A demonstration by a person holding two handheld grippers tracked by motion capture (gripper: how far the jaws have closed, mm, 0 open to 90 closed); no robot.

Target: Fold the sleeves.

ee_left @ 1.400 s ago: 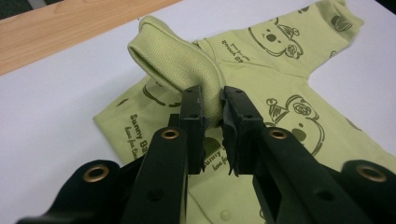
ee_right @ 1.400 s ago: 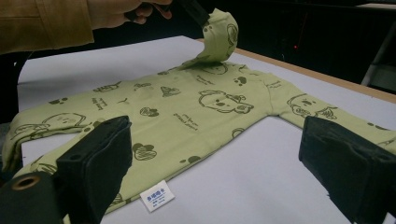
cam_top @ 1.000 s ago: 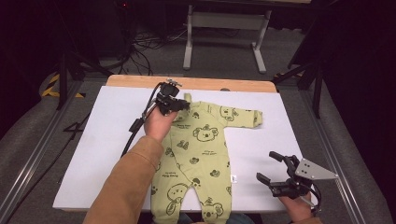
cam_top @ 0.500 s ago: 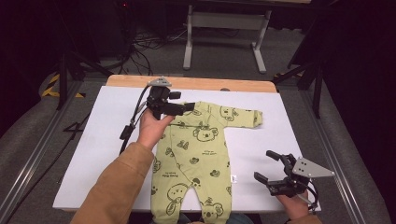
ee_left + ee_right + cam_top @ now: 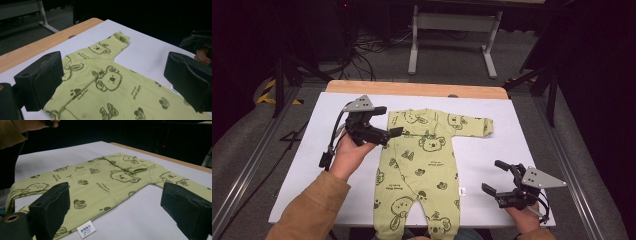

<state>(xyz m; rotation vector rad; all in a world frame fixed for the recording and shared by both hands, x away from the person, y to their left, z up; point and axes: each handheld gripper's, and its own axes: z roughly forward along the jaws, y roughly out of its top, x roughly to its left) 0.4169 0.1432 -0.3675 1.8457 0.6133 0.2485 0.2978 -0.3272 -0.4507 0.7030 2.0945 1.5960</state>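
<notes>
white table [image 5: 302, 165] | wooden edge [image 5: 412, 89] | cables [image 5: 372, 47], perhaps tangled

Item count for the tabletop [image 5: 302, 165]:

- Garments: one green baby romper [image 5: 422, 170], laid flat. It shows one sleeve spread out to the side, one sleeve folded across the chest, and two legs.
- Sewn-in labels: one white label [image 5: 86, 229] at the romper's side seam.
- Tools: two, namely the left tool [image 5: 389, 121] and the right tool [image 5: 494, 176]. Each has two black jaws.
- White covers on the tabletop: one.
</notes>
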